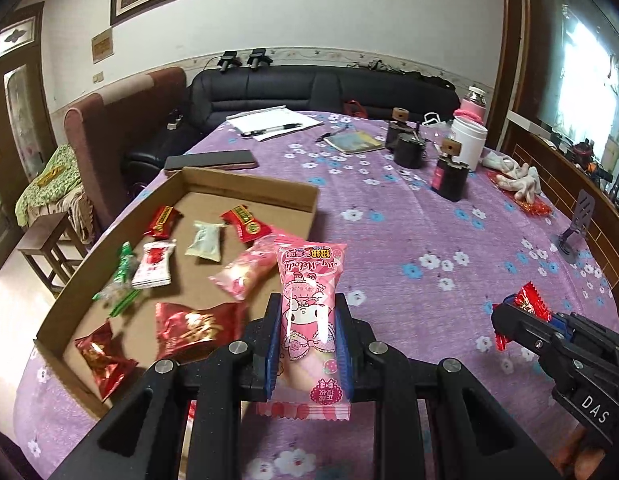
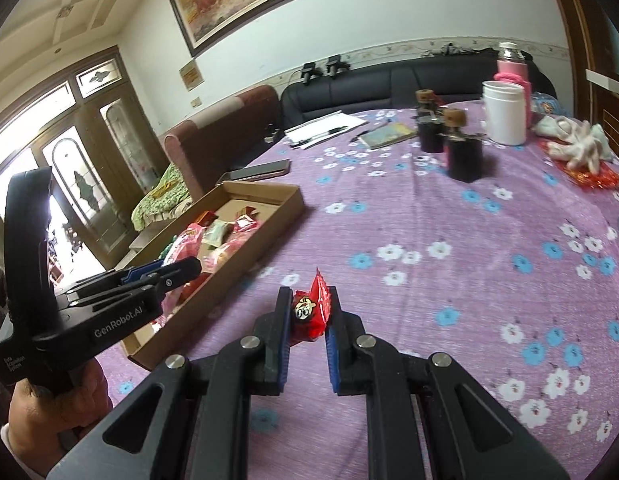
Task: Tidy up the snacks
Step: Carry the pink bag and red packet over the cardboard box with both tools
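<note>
Left gripper (image 1: pixel 308 320) clamps pink My Melody snack pack (image 1: pixel 309 312) mid-body; light, soft, crushable. Right gripper (image 2: pixel 309 312) pinches red foil candy (image 2: pixel 311 312); slippery wrapper. Cardboard tray (image 1: pixel 245 186) near.

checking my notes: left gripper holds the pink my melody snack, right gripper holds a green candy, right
Not quite. The right gripper holds a red candy, not a green one, as the right wrist view shows. The left gripper does hold the pink My Melody snack.
</note>
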